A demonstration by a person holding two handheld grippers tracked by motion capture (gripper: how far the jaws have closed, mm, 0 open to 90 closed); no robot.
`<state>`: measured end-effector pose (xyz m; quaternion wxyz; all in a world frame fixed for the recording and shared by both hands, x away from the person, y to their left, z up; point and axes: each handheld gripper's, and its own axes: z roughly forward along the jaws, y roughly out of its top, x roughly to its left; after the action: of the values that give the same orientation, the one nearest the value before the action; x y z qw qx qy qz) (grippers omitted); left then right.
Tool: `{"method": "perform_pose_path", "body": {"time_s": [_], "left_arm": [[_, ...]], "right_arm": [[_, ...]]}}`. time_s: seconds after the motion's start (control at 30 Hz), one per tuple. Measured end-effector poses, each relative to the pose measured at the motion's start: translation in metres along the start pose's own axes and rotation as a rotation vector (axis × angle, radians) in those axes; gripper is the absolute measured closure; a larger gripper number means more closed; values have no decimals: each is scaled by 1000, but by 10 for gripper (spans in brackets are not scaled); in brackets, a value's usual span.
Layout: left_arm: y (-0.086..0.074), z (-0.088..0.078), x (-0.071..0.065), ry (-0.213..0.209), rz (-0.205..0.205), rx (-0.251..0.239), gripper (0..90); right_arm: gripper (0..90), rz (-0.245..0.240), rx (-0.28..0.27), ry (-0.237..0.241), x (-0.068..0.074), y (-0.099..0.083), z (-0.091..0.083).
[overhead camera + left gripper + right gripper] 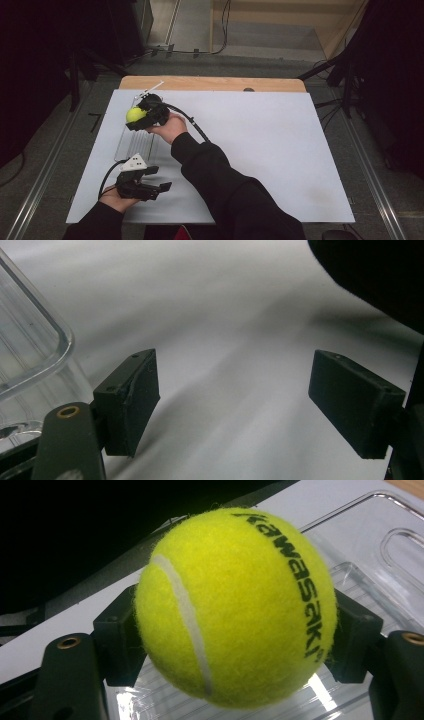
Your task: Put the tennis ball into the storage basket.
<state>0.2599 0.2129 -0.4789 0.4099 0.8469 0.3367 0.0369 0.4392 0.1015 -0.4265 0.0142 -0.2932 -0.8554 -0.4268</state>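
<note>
While clamped in right claw (pixel 235 645) — tennis ball (pixel 235 607), lettering upright.

Overhead looks down; gripper cameras close over table (pixel 260 150)

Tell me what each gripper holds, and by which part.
The right gripper holds a tennis ball, its jaws pressing on two opposite sides. The left gripper is open and holds nothing.

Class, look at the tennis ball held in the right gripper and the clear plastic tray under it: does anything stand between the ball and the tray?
Nothing visible does. The right gripper clamps the tennis ball just above the clear tray, whose ribbed floor below the ball looks bare. The left gripper waits open, nearer the person, beside the tray.
</note>
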Motion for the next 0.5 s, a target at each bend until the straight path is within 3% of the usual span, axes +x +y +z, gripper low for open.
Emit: {"method": "perform_pose_path", "body": {"time_s": [0.5], "left_arm": [[0, 0, 0, -2, -1, 0, 212]], "right_arm": [[233, -4, 47, 0, 0, -15, 14]]}}
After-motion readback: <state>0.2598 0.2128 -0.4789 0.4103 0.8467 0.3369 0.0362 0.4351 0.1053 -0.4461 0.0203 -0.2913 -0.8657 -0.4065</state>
